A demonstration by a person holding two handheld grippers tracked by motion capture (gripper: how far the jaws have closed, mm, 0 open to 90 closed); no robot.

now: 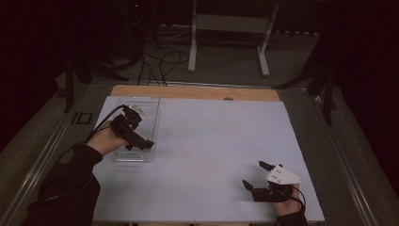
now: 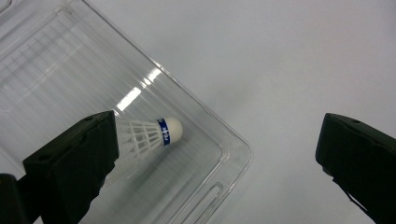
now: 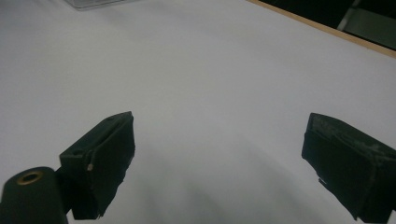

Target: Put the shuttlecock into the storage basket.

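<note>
A white shuttlecock point(image 2: 152, 135) with a blue band and a pale cork tip lies on its side inside a clear plastic tray point(image 2: 233, 140); its skirt is partly hidden behind the jaw on the left. My left gripper point(image 2: 217, 135) hangs over the tray's near corner, open wide, with nothing pressed between its jaws. In the high view the left gripper point(image 1: 141, 141) sits above the tray point(image 1: 141, 106) at the left of the table. My right gripper point(image 1: 253, 173) rests low near the front right edge, open and empty; in its own view the right gripper point(image 3: 219, 135) faces the bare white sheet.
A white sheet point(image 1: 211, 141) covers the table, with a wooden strip point(image 1: 188, 91) along the far edge. Beyond the table stand a white metal frame point(image 1: 230, 23) and loose cables point(image 1: 162, 61) on the floor. A corner of the tray point(image 3: 93, 3) shows far off.
</note>
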